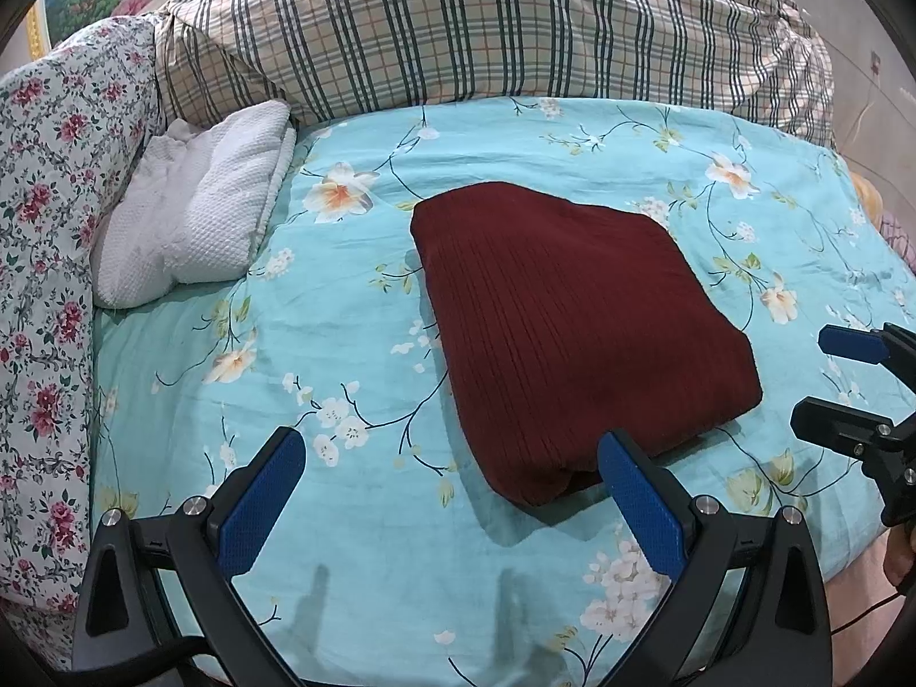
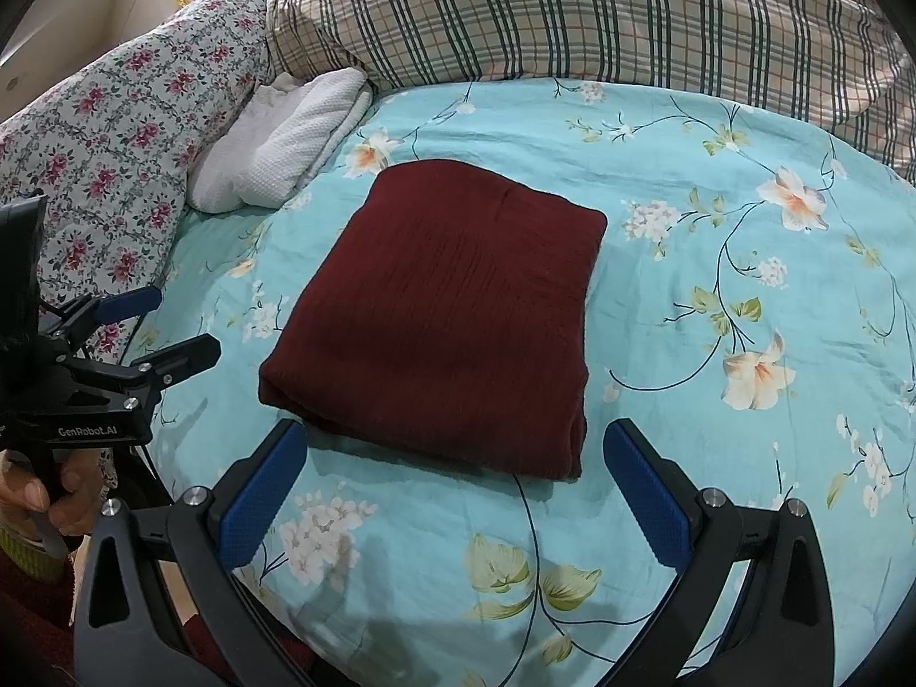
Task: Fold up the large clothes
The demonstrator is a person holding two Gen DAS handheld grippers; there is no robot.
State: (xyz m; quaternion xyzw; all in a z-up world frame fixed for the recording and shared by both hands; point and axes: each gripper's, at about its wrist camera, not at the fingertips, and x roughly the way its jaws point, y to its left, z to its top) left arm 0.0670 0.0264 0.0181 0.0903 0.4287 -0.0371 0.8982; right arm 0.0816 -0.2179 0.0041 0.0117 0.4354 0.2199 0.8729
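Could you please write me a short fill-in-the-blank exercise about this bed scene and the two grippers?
1. The folded garment is dark ____.
2. The jaws of both the left gripper and the right gripper are ____.
3. The white towel lies to the garment's ____.

Missing words: red; open; left

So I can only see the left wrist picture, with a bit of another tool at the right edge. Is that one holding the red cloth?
Observer: No. The right wrist view shows the right gripper wide open, with the folded maroon garment lying flat at its fingertips, not pinched.
Operator: And what is carrying my own tool?
Observer: A hand is wrapped around the handle under the left gripper.
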